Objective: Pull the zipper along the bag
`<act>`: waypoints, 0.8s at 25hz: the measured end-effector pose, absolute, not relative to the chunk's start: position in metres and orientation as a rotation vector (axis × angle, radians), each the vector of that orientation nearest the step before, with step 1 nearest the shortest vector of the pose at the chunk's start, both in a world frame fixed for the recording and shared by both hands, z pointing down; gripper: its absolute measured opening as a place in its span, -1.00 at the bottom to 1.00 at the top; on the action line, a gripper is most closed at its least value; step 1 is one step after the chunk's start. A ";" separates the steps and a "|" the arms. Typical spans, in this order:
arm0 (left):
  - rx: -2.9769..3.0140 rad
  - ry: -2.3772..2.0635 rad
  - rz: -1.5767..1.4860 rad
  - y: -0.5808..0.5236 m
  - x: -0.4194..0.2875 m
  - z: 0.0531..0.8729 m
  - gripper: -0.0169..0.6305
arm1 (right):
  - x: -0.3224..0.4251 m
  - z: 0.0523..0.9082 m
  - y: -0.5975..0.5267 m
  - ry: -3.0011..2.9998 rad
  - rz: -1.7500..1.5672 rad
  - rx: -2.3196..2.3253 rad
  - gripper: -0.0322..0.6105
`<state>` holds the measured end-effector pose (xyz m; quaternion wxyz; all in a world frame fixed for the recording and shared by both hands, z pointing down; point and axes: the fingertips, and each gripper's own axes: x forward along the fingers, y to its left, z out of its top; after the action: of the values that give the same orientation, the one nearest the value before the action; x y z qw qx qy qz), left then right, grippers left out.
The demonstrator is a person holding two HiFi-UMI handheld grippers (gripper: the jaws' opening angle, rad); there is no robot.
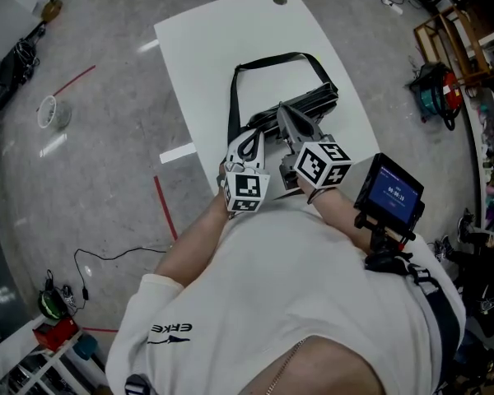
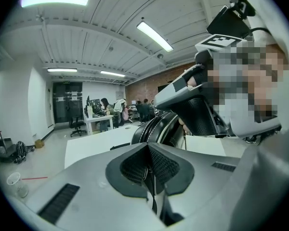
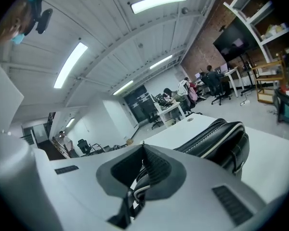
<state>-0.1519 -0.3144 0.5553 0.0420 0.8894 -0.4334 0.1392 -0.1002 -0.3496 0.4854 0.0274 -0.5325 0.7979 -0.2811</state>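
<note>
A black bag [image 1: 306, 99] with a long strap [image 1: 267, 61] lies on the white table [image 1: 214, 39]. Both grippers meet at its near end. My left gripper [image 1: 249, 141] is shut, and in the left gripper view a small metal zipper pull [image 2: 145, 171] shows pinched between its pads at the end of the zipper track [image 2: 153, 125]. My right gripper [image 1: 286, 118] is shut on the bag's near edge, whose black fabric with pale trim [image 3: 140, 183] passes between its pads. Beyond the tips the bag's body [image 3: 216, 137] rests on the table. The right gripper's body [image 2: 190, 97] looms close beside the left.
A small screen [image 1: 389, 192] is mounted at the person's right side. The table has a round cable hole [image 1: 280, 0] at its far end. Red tape [image 1: 165, 208] and a white container [image 1: 53, 112] are on the floor to the left; shelves [image 1: 457, 39] stand at the right.
</note>
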 end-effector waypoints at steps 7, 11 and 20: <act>2.736 -1.307 0.411 -0.313 -0.149 0.555 -0.94 | -0.074 0.483 -0.350 2.295 -0.923 -1.655 -0.86; 2.735 -1.304 0.405 -0.313 -0.146 0.554 -0.94 | -0.075 0.482 -0.348 2.276 -0.941 -1.617 -0.86; 2.724 -1.308 0.409 -0.317 -0.145 0.555 -0.94 | -0.113 0.486 -0.341 2.486 -0.920 -1.534 -0.86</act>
<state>-0.1454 -0.3175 0.5552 0.0459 0.8923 -0.4286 0.1339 -0.1126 -0.3405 0.4864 0.0394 -0.5005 0.8111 -0.3002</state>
